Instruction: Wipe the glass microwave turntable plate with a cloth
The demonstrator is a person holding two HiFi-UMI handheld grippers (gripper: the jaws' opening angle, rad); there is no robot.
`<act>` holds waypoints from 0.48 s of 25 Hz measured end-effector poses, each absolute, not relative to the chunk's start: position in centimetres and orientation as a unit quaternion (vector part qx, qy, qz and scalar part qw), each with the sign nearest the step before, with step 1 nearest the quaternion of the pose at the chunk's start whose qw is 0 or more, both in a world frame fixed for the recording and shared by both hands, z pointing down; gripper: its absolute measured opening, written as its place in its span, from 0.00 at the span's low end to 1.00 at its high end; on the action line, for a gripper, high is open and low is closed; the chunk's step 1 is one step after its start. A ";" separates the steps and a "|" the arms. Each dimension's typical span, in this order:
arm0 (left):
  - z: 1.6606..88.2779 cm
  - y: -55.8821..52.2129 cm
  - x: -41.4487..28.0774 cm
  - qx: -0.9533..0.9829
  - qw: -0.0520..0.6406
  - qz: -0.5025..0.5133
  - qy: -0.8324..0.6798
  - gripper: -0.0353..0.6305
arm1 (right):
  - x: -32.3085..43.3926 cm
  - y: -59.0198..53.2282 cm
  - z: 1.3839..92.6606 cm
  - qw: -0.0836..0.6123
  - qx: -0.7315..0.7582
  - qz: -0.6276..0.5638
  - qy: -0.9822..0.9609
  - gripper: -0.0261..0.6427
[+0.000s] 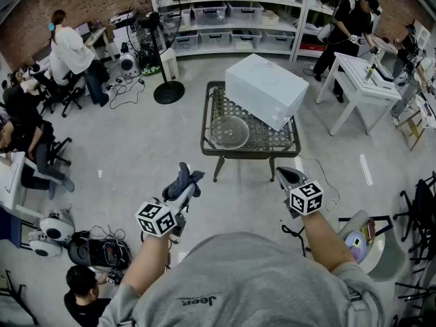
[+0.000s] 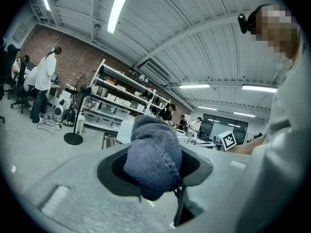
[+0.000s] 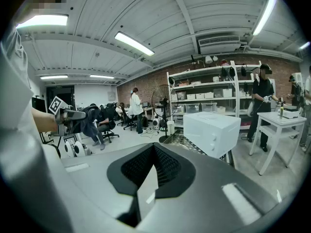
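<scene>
Glass turntable plate (image 1: 229,131) lies flat on the near-left part of the mesh tabletop (image 1: 248,152), just beside the white microwave (image 1: 266,89). We stand well apart from it, so by our judgement no wiping has begun and both the approach and the wipe itself are left. Our left hand-held gripper (image 1: 182,192) is clamped on the bunched blue-grey cloth (image 1: 187,178), our right hand-held gripper (image 1: 287,176) has its jaws drawn together on nothing, and the only print we can read is "Jeep" on our grey shirt (image 1: 238,278).
</scene>
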State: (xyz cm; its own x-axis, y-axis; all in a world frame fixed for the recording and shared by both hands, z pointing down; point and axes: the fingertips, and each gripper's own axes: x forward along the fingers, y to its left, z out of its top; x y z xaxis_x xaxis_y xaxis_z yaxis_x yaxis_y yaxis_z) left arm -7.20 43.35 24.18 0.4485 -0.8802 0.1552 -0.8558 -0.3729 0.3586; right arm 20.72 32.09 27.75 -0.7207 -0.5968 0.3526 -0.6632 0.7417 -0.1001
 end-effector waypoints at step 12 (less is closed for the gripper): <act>24.0 43.7 -6.8 0.829 0.194 -0.030 -0.524 0.34 | 21.1 32.3 27.6 0.148 0.340 0.108 -0.922 0.05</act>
